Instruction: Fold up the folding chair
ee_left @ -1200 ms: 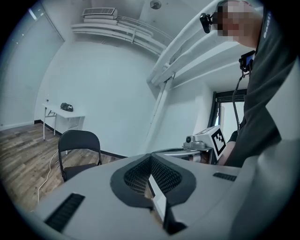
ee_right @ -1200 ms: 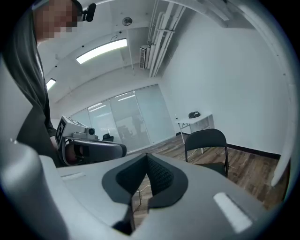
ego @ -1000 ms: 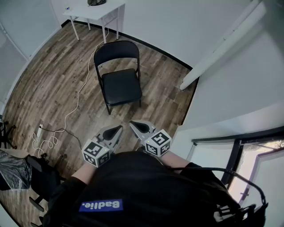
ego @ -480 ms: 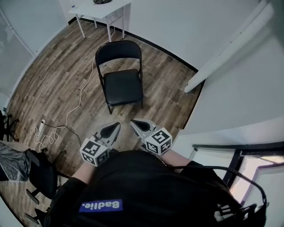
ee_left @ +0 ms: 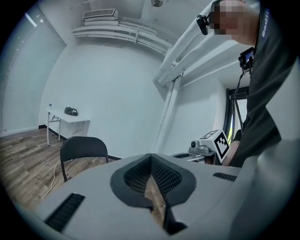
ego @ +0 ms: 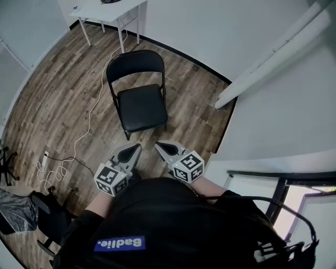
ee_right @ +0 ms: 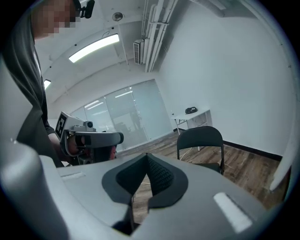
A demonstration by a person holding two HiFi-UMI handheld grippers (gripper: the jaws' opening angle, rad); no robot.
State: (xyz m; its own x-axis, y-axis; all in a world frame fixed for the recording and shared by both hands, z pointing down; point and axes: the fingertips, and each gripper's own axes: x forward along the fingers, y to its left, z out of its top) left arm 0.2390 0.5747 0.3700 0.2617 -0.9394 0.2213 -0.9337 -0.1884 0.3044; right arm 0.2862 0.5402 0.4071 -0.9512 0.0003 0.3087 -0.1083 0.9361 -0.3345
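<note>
A black folding chair stands unfolded on the wood floor, its seat facing me; its backrest also shows in the left gripper view and in the right gripper view. My left gripper is shut and empty, held just short of the seat's front edge. Beside it my right gripper is shut and empty as well, equally near the chair's front legs. Both point forward at the chair without touching it.
A white table stands against the far wall behind the chair. A white cable runs across the floor left of the chair to a power strip. An office chair sits at lower left. A white wall corner lies to the right.
The folding chair sits closer to both grippers than a second ago. Both grippers stay shut side by side in front of me.
</note>
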